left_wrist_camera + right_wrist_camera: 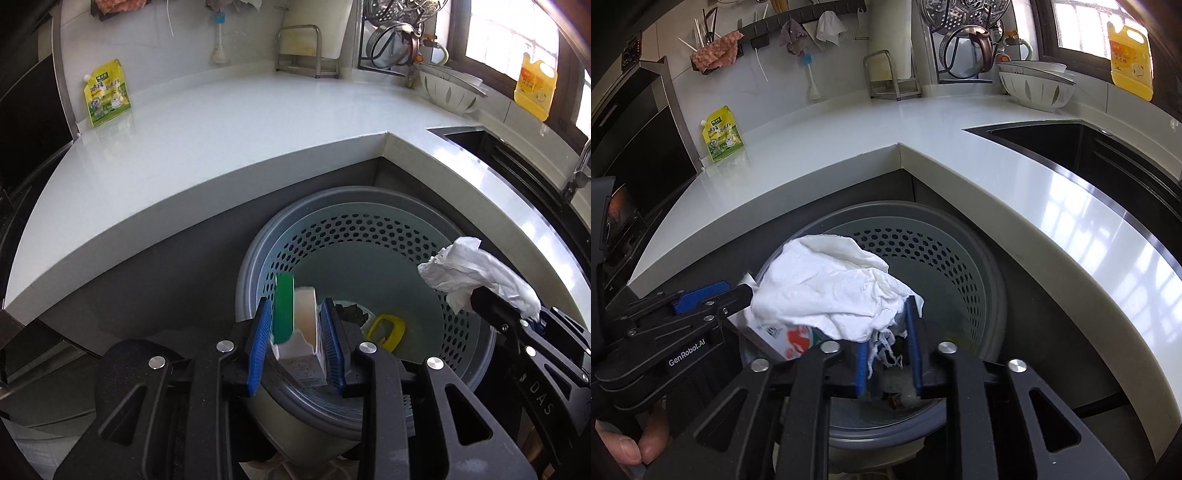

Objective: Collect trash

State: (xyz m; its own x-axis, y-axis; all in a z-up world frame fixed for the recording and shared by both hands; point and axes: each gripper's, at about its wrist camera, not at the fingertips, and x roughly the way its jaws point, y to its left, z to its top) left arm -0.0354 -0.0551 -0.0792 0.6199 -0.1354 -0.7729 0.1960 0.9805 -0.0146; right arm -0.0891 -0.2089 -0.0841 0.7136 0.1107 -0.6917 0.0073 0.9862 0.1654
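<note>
A grey bin [332, 195] with a perforated inner basket stands on the floor in the corner under the counter. My left gripper [295, 332] hangs over its near rim, blue pads shut on a small white carton [303, 354] with a green side. The carton [783, 339] also shows in the right wrist view, beside the left gripper [713, 295]. My right gripper [886, 332] is over the bin [997, 295], jaws apart. A crumpled white tissue [831, 288] lies draped over its fingertips, shreds hanging between the pads. The tissue [476, 277] sits at the tip of the right gripper [517, 317]. A yellow ring [386, 330] lies in the basket.
The white L-shaped counter [221, 140] wraps around the bin, with a dark sink [1052, 144] at the right. A yellow-green pouch [107, 92], a white colander bowl [450, 92], a yellow bottle [535, 85] and a metal rack [306, 51] stand along the back. A hand [628, 443] holds the left gripper.
</note>
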